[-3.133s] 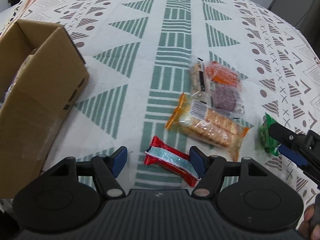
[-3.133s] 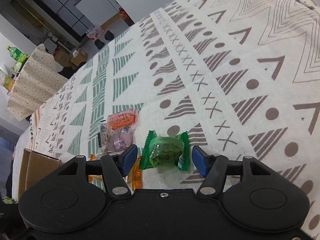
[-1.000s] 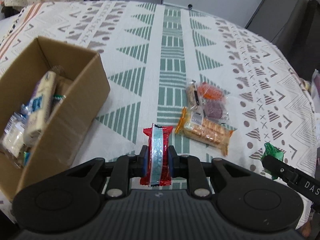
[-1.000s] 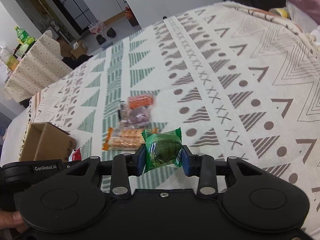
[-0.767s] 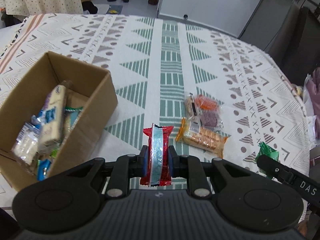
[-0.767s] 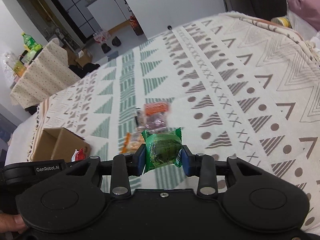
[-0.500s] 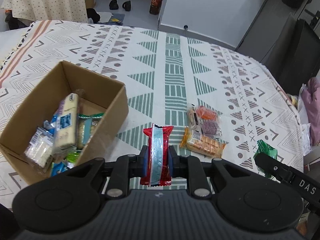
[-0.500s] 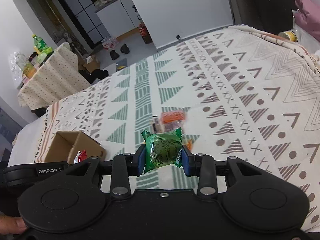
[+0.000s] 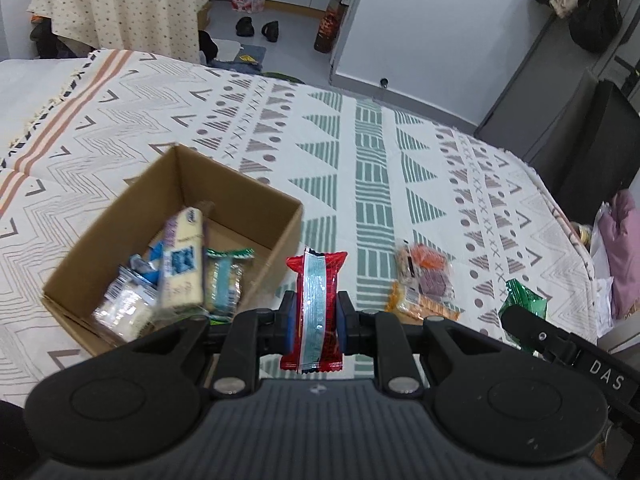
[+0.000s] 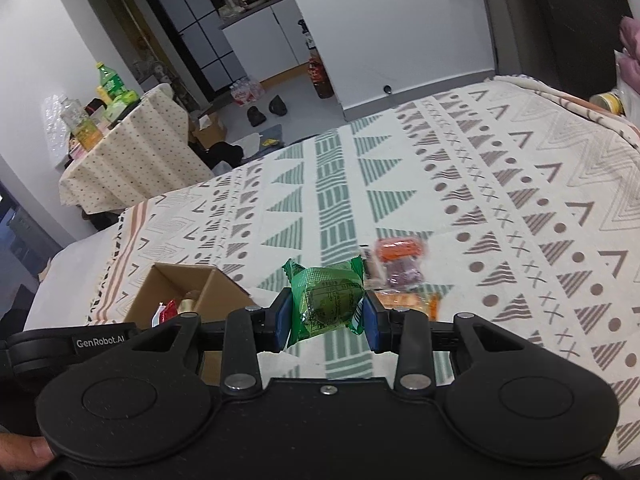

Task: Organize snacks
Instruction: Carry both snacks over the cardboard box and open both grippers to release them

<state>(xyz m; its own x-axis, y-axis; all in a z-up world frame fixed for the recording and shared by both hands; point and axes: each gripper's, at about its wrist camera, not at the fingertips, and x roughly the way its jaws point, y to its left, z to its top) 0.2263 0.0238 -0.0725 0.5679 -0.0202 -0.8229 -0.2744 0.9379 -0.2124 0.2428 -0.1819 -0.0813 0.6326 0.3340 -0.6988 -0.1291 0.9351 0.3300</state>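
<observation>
My left gripper (image 9: pixel 314 320) is shut on a red snack bar (image 9: pixel 316 308) with a pale blue stripe, held upright above the table, just right of the open cardboard box (image 9: pixel 256 196). That box holds several wrapped snacks (image 9: pixel 180 268). My right gripper (image 10: pixel 326 320) is shut on a green wrapped snack (image 10: pixel 326 304), also lifted off the table; the same green snack (image 9: pixel 522 300) shows at the right of the left wrist view. On the cloth lie an orange cracker pack (image 9: pixel 420 302) and a clear bag of orange and purple sweets (image 9: pixel 426 270).
A patterned cloth covers the table (image 9: pixel 368 160). The box (image 10: pixel 176 284) sits at the left in the right wrist view. Beyond the table's far edge stand another cloth-covered table (image 10: pixel 132 152) with bottles, shoes on the floor and a dark cabinet (image 9: pixel 588 140).
Both grippers closed on their snacks, the left on the red bar and the right on the green one, and have risen well above the table. The left has swung toward the box.
</observation>
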